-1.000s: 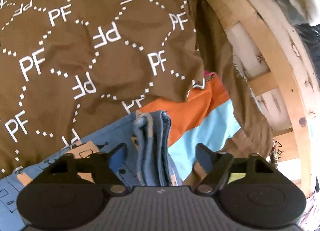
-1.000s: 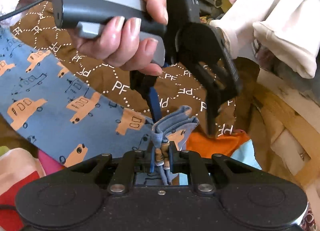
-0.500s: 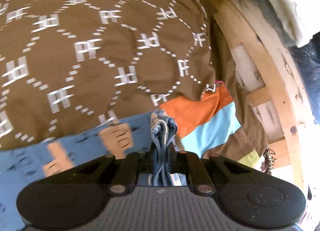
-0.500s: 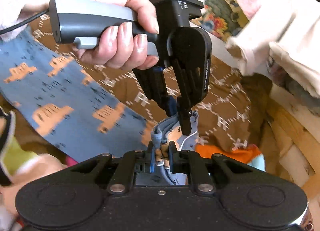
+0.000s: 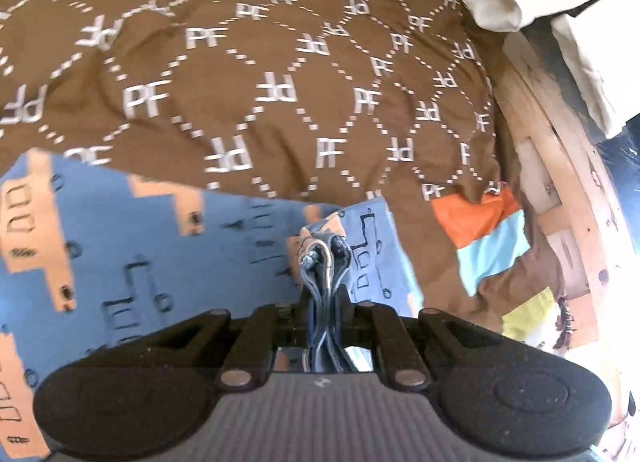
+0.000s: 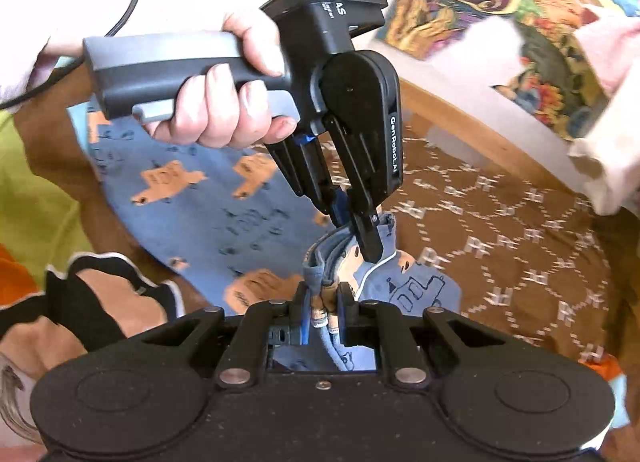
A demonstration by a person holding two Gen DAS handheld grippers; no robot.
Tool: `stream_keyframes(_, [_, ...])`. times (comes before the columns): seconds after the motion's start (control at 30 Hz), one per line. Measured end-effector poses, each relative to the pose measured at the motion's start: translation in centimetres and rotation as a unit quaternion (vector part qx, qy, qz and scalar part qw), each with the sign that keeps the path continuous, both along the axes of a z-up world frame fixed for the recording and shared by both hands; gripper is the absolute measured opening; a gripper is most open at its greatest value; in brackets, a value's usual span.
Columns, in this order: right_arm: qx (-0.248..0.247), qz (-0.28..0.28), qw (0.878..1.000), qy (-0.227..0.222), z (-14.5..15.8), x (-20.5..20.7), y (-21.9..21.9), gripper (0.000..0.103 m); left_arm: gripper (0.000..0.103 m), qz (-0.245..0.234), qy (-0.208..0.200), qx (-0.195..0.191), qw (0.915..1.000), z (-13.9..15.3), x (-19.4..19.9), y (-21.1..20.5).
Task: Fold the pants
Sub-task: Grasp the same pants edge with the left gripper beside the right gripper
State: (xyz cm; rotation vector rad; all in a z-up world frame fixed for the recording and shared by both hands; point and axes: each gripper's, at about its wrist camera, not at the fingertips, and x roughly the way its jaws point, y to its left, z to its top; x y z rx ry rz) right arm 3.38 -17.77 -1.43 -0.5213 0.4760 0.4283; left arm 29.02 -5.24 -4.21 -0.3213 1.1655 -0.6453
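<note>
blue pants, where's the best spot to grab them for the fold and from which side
Grip the bunched hem edge of the blue pants, coming end-on along the fabric: the layers stack into a thick ridge there. Both grippers do this now: right gripper and left gripper are each shut on that bunched edge, side by side.

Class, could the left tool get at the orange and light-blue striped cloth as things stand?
Probably not yet: the left tool is shut on the blue truck-print pants, so it is occupied, though the orange and light-blue striped cloth lies uncovered to its right.
</note>
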Motion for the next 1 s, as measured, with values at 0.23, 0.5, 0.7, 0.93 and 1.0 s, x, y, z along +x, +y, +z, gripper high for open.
stream_keyframes(0.23, [0.000,0.006,1.000,0.028,-1.5,0.4,1.5,0.014,0.010,0.009,-0.031,-0.006,0.9995,-2.8,-1.1,1.7])
stream_keyframes(0.5, [-0.001,-0.001,0.999,0.047,-2.2,1.1,2.3,0.022,0.027,0.023,-0.023,-0.034,0.9989,-5.0,-0.7,3.0])
stream_keyframes(0.7, [-0.001,-0.002,0.998,0.055,-2.3,1.5,2.4,0.042,0.030,0.044,0.009,-0.079,0.9959,-6.3,0.2,4.3])
stream_keyframes(0.93, [0.007,-0.008,0.998,0.061,-2.5,1.7,2.2,0.035,0.014,0.046,0.010,-0.067,0.9966,-6.5,0.3,4.0])
stream_keyframes(1.0, [0.011,-0.010,0.998,0.058,-2.4,1.6,2.2,0.026,0.011,0.046,0.006,-0.064,0.9969,-6.3,0.2,3.9])
